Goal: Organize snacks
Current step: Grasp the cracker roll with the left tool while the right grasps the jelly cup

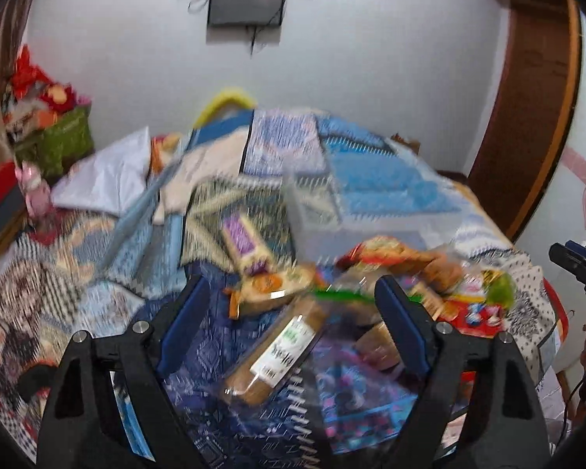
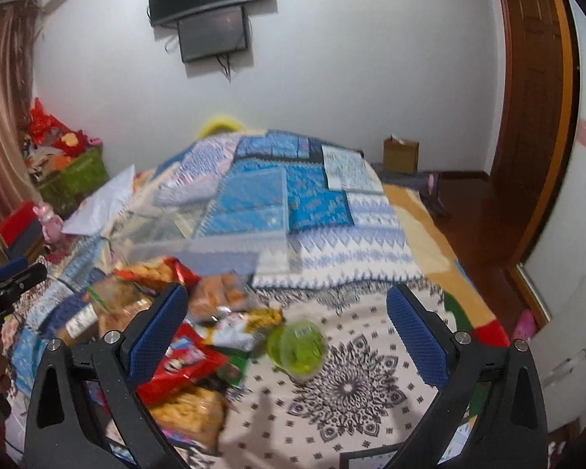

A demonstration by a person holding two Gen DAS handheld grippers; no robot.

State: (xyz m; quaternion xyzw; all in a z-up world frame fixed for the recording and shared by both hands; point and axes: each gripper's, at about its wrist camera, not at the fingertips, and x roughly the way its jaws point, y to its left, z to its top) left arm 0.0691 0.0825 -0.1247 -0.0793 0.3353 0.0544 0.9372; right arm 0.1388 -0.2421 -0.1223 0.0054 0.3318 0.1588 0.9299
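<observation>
Bed: it filled the middle of both views, spread with patchwork blue-and-white cloths and, at 6 o'clock in your right wrist view, a white cloth printed with black medallions.

Clear plastic bin: it lay on the bed at 11 o'clock from your right gripper, just beyond the snack heap; blur hid its contents.

Snack pile: you had it at 9 o'clock in the right wrist view, around and under the left-hand finger; in the left wrist view it spread from centre toward 3 o'clock.

Left gripper: you held its blue-padded fingers spread wide and released, grasping nothing, poised over the pile.

Right gripper: you held its fingers likewise spread and unloaded, over the medallion cloth.

Biscuit pack: a long clear-wrapped brown pack with a white label, it lay slantwise between your left fingers, not touching either pad as far as the blur allowed.

Red packet: it lay just beside the left-hand finger of your right gripper, partly hidden by it.

Purple-labelled bar: it lay at 12 o'clock from your left gripper, apart from the heap.

Green cup: a translucent lidded cup, it stood between your right fingers, at the pile's 3 o'clock edge.
</observation>
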